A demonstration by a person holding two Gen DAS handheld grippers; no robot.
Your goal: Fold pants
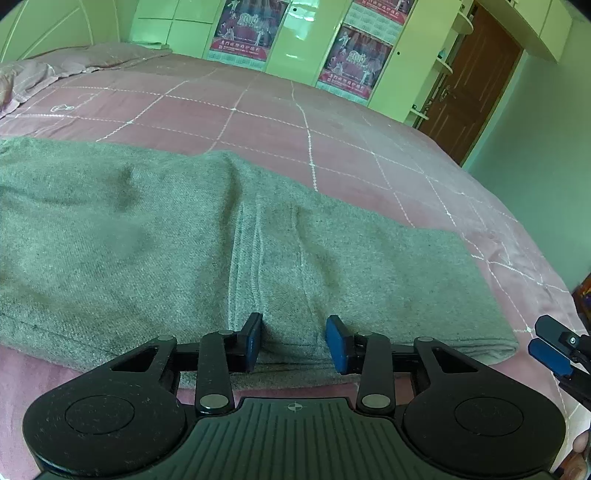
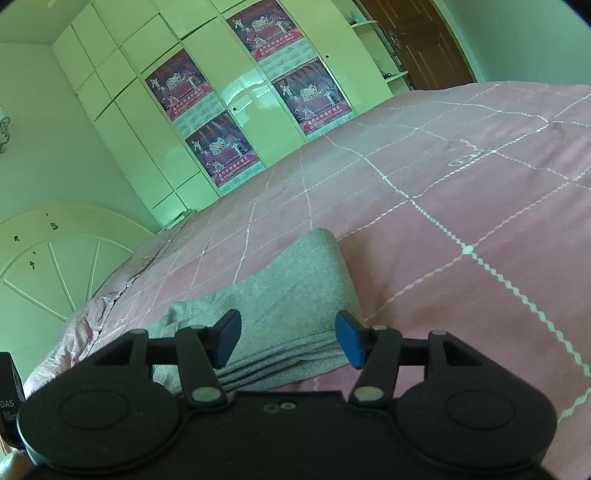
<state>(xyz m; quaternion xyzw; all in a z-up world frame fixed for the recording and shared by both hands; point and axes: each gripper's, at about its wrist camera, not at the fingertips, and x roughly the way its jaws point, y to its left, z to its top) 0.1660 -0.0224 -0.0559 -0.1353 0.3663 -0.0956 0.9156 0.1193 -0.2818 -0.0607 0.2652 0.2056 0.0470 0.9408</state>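
Grey pants point(image 1: 147, 229), one pair, lie between two parted, unladen tools point(image 1: 294, 341) point(image 2: 288, 339).

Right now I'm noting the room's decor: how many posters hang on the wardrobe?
4 in the right wrist view: top left, below it, top right, and below that. The wardrobe runs past the frame, so more may be hidden.

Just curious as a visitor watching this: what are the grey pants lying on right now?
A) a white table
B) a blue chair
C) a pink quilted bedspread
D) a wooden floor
C: the grey pants lie flat on the pink quilted bedspread with white stitched lines, and both open tools sit at their near edge.
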